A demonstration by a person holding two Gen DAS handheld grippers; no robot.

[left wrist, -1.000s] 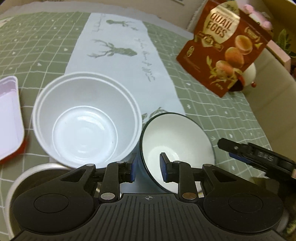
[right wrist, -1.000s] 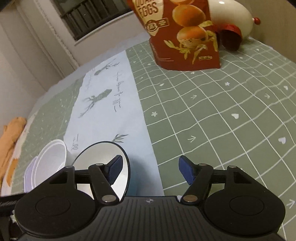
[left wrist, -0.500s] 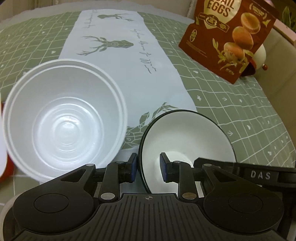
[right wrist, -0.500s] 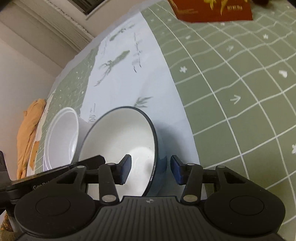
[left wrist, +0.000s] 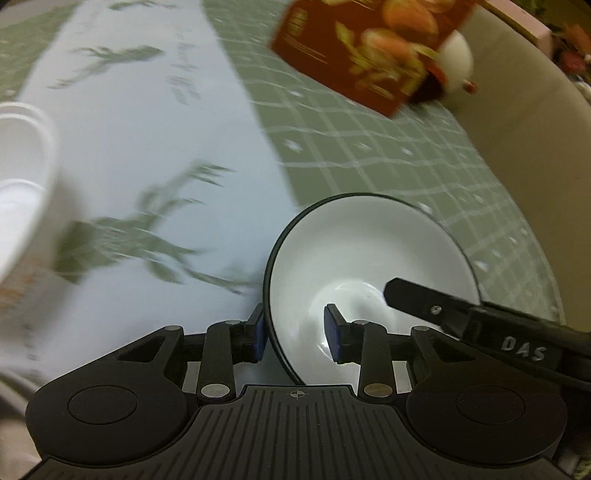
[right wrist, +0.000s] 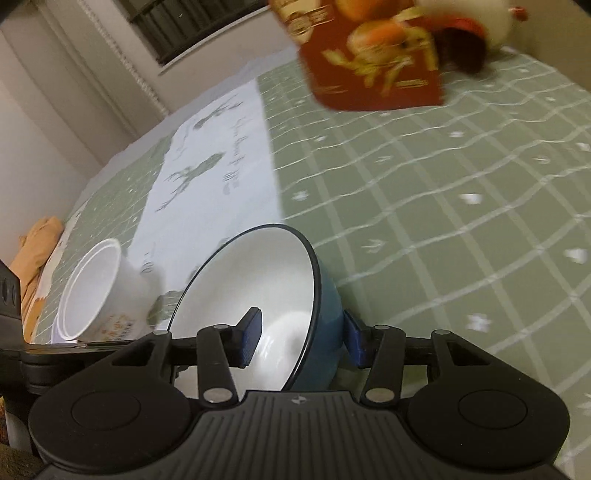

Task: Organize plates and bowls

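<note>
Here the right gripper (right wrist: 301,341) pinches the blue bowl's (right wrist: 258,295) wall — one pad inside, one outside — while the left gripper (left wrist: 295,334) straddles the opposite rim, its jaws opening. The bowl hangs tilted above the tablecloth (right wrist: 443,221); the white cup (right wrist: 99,291) lies apart — unstacked, so sorting looks barely begun.

Setting: home dining area. Tabletop (right wrist: 461,229) under green checked cloth with deer-print runner (right wrist: 221,173); snack bag (right wrist: 373,62) on it. Curtained window (right wrist: 155,33) behind.

Left gripper (left wrist: 295,334) fingers opening astride rim of tilted white bowl (left wrist: 369,251); right gripper (left wrist: 480,321) reaching inside.
</note>
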